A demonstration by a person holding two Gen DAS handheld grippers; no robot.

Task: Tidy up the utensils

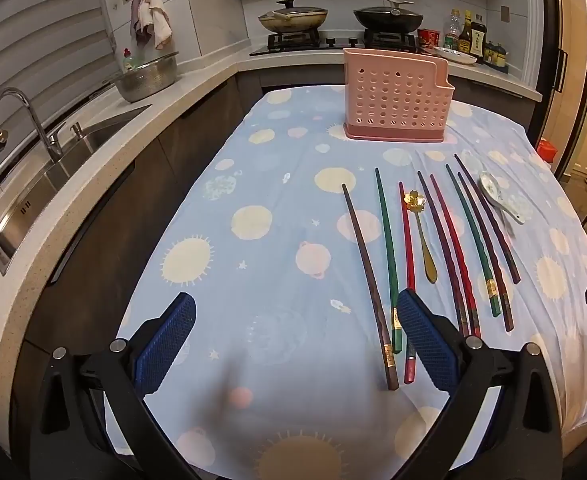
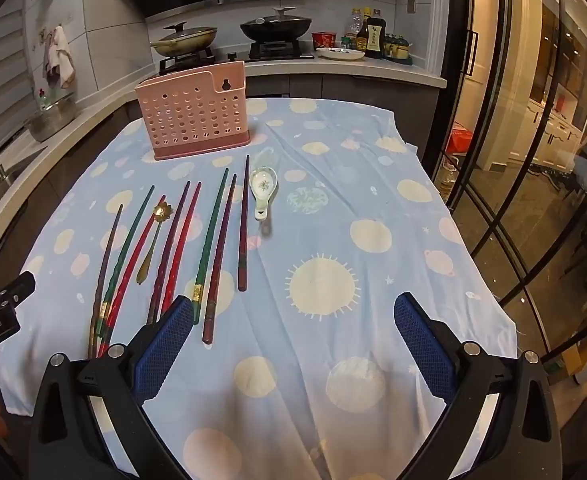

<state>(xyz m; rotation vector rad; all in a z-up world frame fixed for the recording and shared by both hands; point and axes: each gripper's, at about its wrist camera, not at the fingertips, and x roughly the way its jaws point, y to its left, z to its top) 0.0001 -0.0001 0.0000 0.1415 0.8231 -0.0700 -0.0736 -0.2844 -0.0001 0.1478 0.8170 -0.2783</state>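
Observation:
A pink perforated utensil holder (image 1: 398, 99) (image 2: 194, 114) stands at the far side of the table. Several chopsticks, dark brown (image 1: 367, 276), green (image 1: 387, 248) and red (image 1: 407, 256), lie side by side in front of it, also in the right wrist view (image 2: 213, 236). A gold flower-headed spoon (image 1: 421, 232) (image 2: 153, 236) lies among them. A white ceramic spoon (image 1: 499, 197) (image 2: 263, 188) lies at the row's right end. My left gripper (image 1: 295, 340) is open and empty, left of the row. My right gripper (image 2: 293, 340) is open and empty, right of the row.
The table wears a light blue cloth (image 1: 277, 208) with sun and planet prints. A counter with sink and tap (image 1: 33, 128) runs along the left. A stove with two pans (image 1: 293, 20) is behind. Glass doors (image 2: 533, 160) are on the right.

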